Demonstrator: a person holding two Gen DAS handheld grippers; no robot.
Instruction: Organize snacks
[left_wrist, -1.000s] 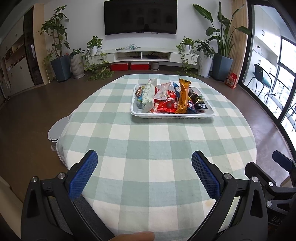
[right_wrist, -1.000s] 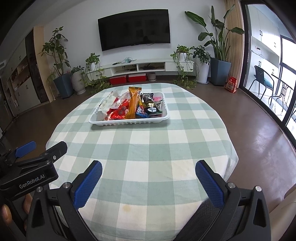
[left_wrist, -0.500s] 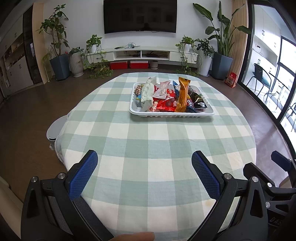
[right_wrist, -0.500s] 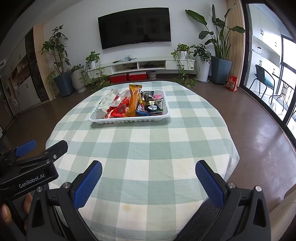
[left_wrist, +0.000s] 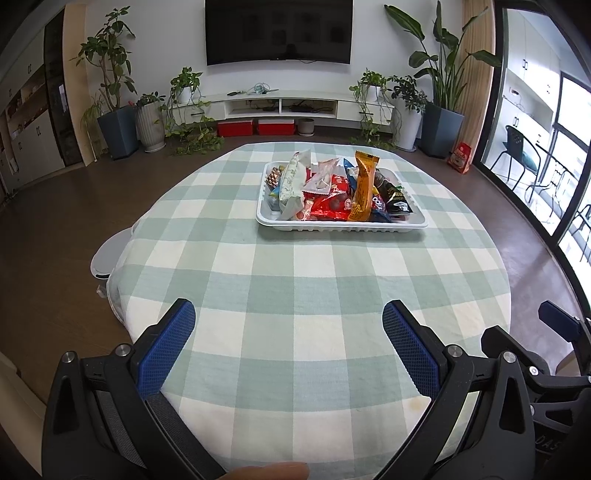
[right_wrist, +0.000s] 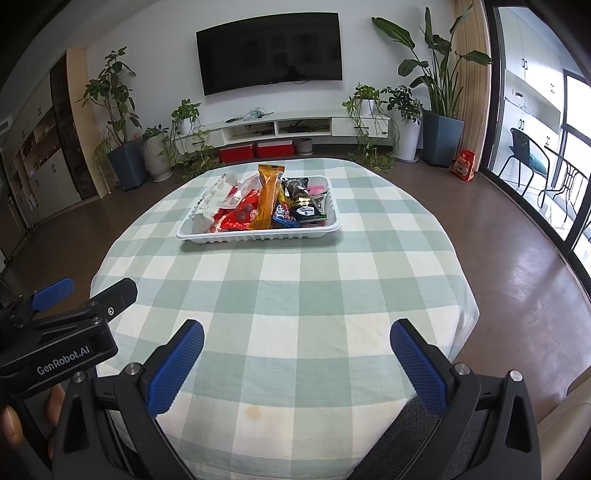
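1. The left gripper (left_wrist: 288, 326) is hovering over the near edge of the counter (left_wrist: 317, 280), its jaws spread wide and holding nothing.
2. The right gripper (right_wrist: 297, 343) is hanging just beside it at the same edge, jaws equally wide and likewise gripping nothing; its pads (right_wrist: 415, 363) are showing bare blue.
3. A checked cloth is covering the counter, and the stretch between the grippers and the tray is carrying no loose packet.
4. Farther out, past the middle, a white tray (left_wrist: 341, 225) is sitting flat on the cloth, well apart from both grippers.
5. The snacks (left_wrist: 332, 195) are all lying inside that tray, heaped and overlapping: an orange bar (left_wrist: 364, 184) is leaning upright, a red bag (left_wrist: 328, 203) is lying near the front, a white pack (left_wrist: 291, 181) is slanting at the left, and dark packs (right_wrist: 304, 201) are resting at the right.
6. This layout is fitting two readings: snacks gathered into the tray and the job ending, or a jumbled heap waiting to be sorted. The pictures are not settling which.
7. If any handling is coming, I judge that care is lying in this: going for a packet standing clear on top, pinching the crimped end and not the filled middle, and lifting straight up so that neighbours are not dragging out or the light tray sliding on the cloth.
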